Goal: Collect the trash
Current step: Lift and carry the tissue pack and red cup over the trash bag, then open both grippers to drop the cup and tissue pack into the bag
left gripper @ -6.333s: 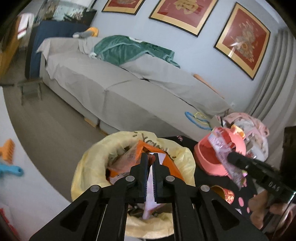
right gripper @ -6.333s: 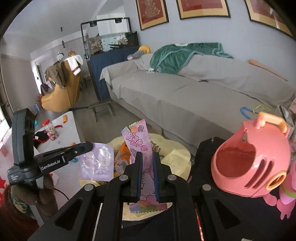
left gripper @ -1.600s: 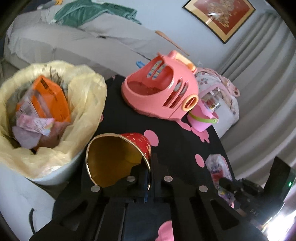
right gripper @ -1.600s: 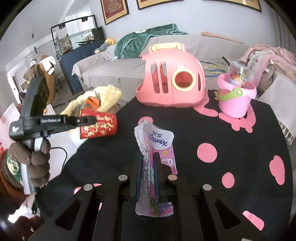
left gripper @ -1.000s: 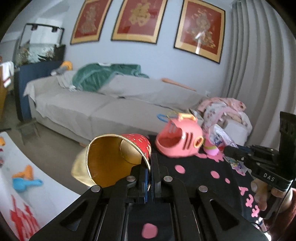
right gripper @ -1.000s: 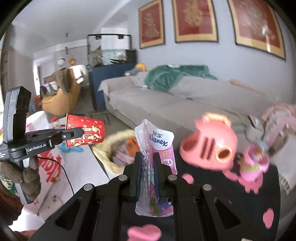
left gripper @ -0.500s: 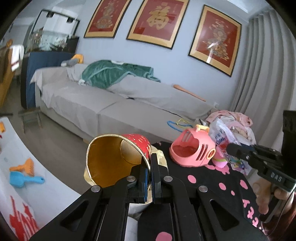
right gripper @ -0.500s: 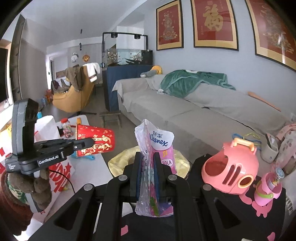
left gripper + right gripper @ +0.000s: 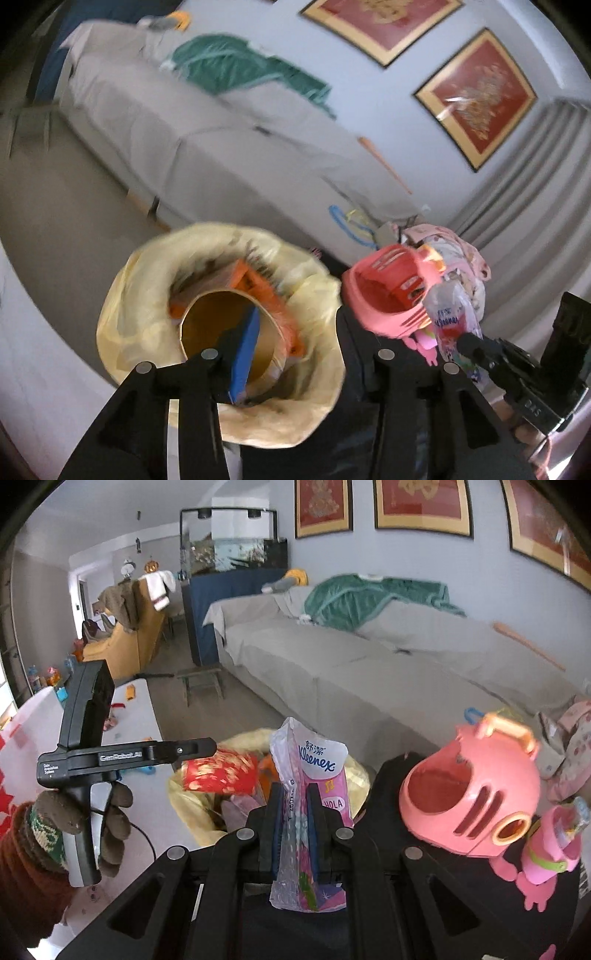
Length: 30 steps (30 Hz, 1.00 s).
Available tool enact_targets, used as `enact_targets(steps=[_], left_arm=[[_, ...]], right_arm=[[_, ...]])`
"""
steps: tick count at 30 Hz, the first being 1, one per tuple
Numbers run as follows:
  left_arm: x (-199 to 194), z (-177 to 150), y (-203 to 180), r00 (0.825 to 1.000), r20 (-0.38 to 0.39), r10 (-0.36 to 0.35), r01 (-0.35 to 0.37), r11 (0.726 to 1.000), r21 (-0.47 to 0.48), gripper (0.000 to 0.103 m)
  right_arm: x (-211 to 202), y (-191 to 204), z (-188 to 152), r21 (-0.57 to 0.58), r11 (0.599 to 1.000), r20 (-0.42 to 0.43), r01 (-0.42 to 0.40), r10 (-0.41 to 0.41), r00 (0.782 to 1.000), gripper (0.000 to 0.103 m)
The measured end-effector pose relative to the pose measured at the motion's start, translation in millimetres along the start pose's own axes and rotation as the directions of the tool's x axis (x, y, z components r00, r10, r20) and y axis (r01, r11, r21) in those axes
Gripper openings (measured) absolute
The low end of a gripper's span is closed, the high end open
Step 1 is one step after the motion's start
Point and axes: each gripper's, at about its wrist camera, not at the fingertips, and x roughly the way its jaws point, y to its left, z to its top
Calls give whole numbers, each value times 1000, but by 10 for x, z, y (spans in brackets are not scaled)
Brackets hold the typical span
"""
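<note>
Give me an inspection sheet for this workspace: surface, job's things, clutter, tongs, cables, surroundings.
Surface: black table with pink dots.
Job's things: bin with yellow liner beside the table, wrappers inside; red cup over the bin mouth; Kleenex pack.
Clutter: pink toy house, pink bucket.
Tongs: left tongs have just been opening, spread, one finger inside the cup, no pinch seen; right tongs shut on the Kleenex pack.
Cables: thin black cable hanging from the left handle.
Surroundings: grey sofa, green blanket, fish tank, framed pictures.
</note>
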Motion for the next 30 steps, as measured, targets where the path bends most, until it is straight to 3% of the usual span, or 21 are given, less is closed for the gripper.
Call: enact_targets(steps=[5,8,11,15,17,19,24,28,29,30], left_arm=[[5,-94,318,999,-35,34,-37,995,-88,48],[-197,-129,410,994,33,104,-100,989,-107,49],[-455,-118,462,972,124,199,-185,976,-116,51],[-600,-111,541,932,183,312,-293,948,-124,52],[-604,-121,593,911,192,366,-348,930,-118,52],[-617,-139,622,904,197,379,-362,924,-120,52],[-562,-198,614,896,184,405,-391,914,-106,52],[-553,-276,557,865,167,474,-470,880,-65,52],[-555,-299,525,864,168,475,-471,880,-62,52],[-570,-320,480,862,171,477,-475,878,-56,52]], right_arm=[[465,7,40,25,998,-51,-51,52,997,11],[765,119,78,31,994,-77,-109,111,991,11],[1070,306,169,28,985,-95,-172,174,980,11],[1458,553,275,28,965,-137,-262,264,955,11],[1678,625,248,18,965,-191,-260,259,947,11],[1928,645,145,12,974,-257,-228,223,940,11],[2297,470,-203,128,966,-399,-224,257,880,11],[2208,391,-317,133,967,-391,-219,254,885,15],[2138,363,-308,147,964,-369,-220,260,892,20],[2105,345,-288,151,963,-358,-222,263,896,33]])
